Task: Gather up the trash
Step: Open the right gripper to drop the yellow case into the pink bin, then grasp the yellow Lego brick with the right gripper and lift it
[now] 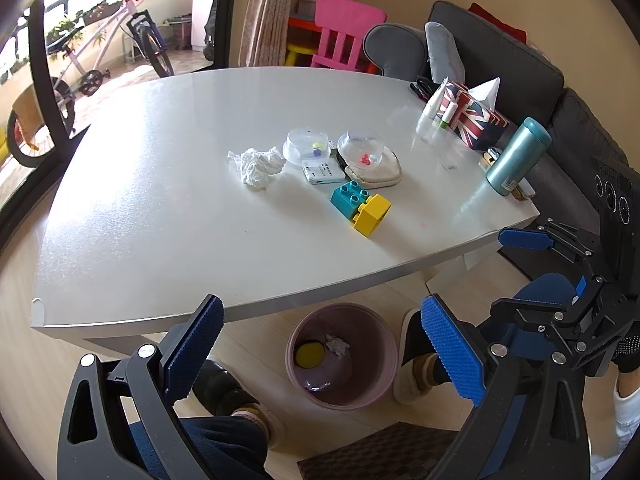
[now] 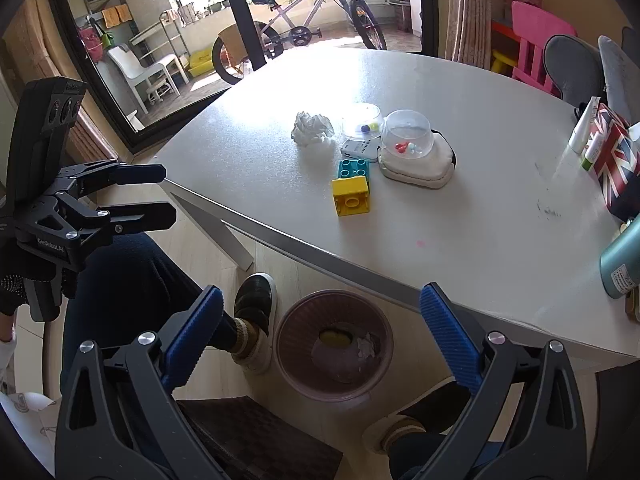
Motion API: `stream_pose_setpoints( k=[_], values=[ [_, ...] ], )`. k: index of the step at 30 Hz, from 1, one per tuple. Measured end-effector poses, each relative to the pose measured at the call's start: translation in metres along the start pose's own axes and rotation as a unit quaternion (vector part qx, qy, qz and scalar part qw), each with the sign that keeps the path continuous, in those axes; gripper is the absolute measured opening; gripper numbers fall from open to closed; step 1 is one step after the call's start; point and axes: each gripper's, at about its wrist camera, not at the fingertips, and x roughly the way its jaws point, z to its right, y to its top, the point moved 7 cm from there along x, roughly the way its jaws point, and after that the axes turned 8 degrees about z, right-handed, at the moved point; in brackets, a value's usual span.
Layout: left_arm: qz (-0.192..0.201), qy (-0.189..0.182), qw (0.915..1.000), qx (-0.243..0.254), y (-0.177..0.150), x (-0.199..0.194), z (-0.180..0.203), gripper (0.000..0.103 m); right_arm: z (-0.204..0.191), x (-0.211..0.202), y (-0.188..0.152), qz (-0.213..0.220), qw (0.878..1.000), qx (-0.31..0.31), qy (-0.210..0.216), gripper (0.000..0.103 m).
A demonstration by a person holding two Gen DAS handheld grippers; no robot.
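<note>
Right gripper [image 2: 320,336] and left gripper [image 1: 320,348] both hang spread wide and empty over the floor bin [image 2: 334,344]; the crumpled tissue [image 1: 258,166] on the table [image 1: 160,220] looks light, soft and crushable, best pinched across its bulky middle.

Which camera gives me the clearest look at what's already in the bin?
Left wrist: it looks into the bin, showing a yellow object and crumpled paper. The right wrist shows the same bin, contents dimmer and smaller.
</note>
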Motion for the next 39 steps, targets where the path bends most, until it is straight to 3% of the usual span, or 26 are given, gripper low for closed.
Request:
stream_pose_setpoints(
  k=[12,22,39],
  values=[
    [0.007,0.013,0.9997,0.019,0.003,0.002,0.003,0.095,0.008,-0.001,0.005,0.008,1.0,0.008,-0.009,0.097],
    [0.009,0.021,0.9996,0.019,0.008,0.003,-0.003,0.095,0.013,0.021,0.036,0.014,1.0,-0.01,-0.015,0.097],
    [0.017,0.031,0.9994,0.005,0.013,-0.005,-0.019,0.095,0.007,0.092,0.052,-0.043,0.998,-0.054,-0.011,0.096]
  ],
)
